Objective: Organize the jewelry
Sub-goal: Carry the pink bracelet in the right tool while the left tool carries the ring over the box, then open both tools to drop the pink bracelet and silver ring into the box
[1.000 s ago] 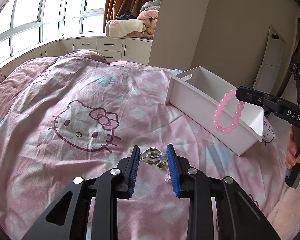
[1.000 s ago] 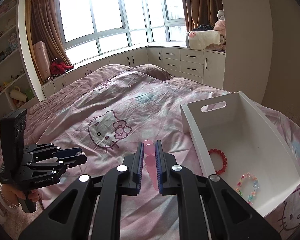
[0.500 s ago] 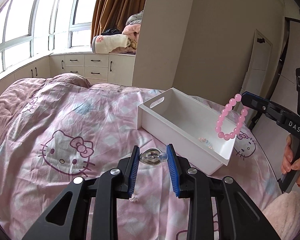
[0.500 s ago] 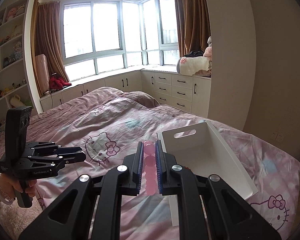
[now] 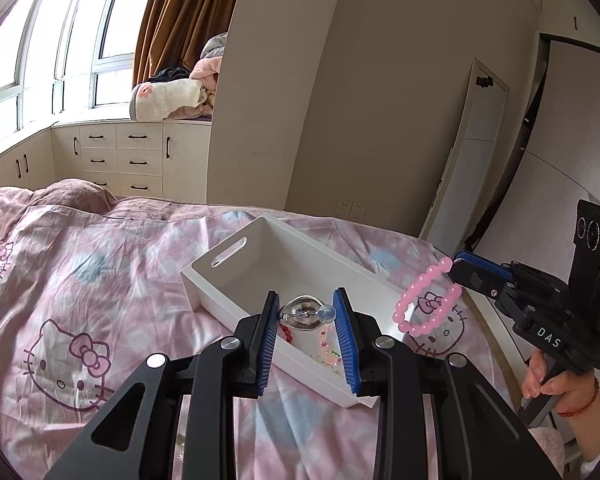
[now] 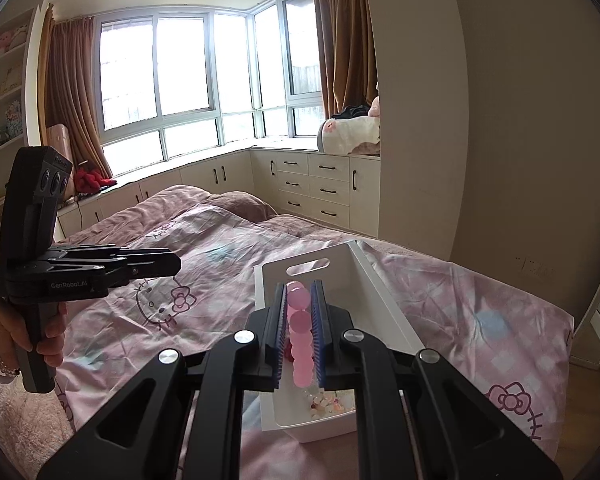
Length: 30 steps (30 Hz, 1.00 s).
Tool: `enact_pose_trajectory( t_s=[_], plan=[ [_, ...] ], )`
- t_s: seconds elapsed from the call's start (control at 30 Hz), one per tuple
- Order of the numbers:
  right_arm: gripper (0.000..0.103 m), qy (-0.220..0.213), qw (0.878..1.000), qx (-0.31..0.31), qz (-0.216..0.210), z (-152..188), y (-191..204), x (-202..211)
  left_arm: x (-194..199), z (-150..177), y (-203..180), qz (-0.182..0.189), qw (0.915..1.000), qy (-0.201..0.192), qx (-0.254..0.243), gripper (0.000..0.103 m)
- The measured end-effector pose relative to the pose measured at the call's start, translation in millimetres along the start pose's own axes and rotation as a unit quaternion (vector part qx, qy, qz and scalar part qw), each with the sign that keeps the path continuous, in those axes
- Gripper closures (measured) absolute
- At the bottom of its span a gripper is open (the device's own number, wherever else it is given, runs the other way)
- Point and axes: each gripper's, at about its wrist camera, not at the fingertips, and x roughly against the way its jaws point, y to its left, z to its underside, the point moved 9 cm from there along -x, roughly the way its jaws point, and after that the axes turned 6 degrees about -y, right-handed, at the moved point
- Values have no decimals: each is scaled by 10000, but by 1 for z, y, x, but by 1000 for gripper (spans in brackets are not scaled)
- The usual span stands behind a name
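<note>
Bin [image 5: 236, 264] on the bed [image 5: 100, 272]; inside it, at the near end, beaded bracelets [image 6: 326, 402]. Above the bin, a silver piece [image 5: 302, 314]. Right of the bin, a bead loop [image 5: 426, 294]. Behind the bin, drawers [image 6: 314, 190].

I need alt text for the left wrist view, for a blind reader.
The left gripper holds a silver heart-shaped piece above a white box on a pink bedspread. At right, the right gripper carries a pink bead bracelet.

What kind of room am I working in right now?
A bedroom, most likely: a bed under a pink cartoon-cat quilt, a curtained bay window above built-in cream drawers, and plush toys on wall shelves.
</note>
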Motion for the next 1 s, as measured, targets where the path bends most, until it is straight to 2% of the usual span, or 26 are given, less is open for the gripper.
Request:
enact_pose_trajectory(
  t_s=[0.17,0.37,0.63,0.8,1.0],
  plan=[
    [91,85,9999,-71,133,5,-26,8,-29,-14,-19,80,9997,143,-194,71],
    [91,254,9989,-373,151,9,-50,0,-87,-9,-25,67,9980,600,-198,71],
    [91,518,9977,-427,125,24,-60,-42,-139,10,-10,-147,9952,964,-1,71],
    [91,798,9952,-548,115,45,-64,-72,-168,20,5,-354,9912,1266,-156,71],
    [91,1086,9922,-608,114,69,-68,-98,-191,26,15,-437,9886,1408,-316,71]
  ],
)
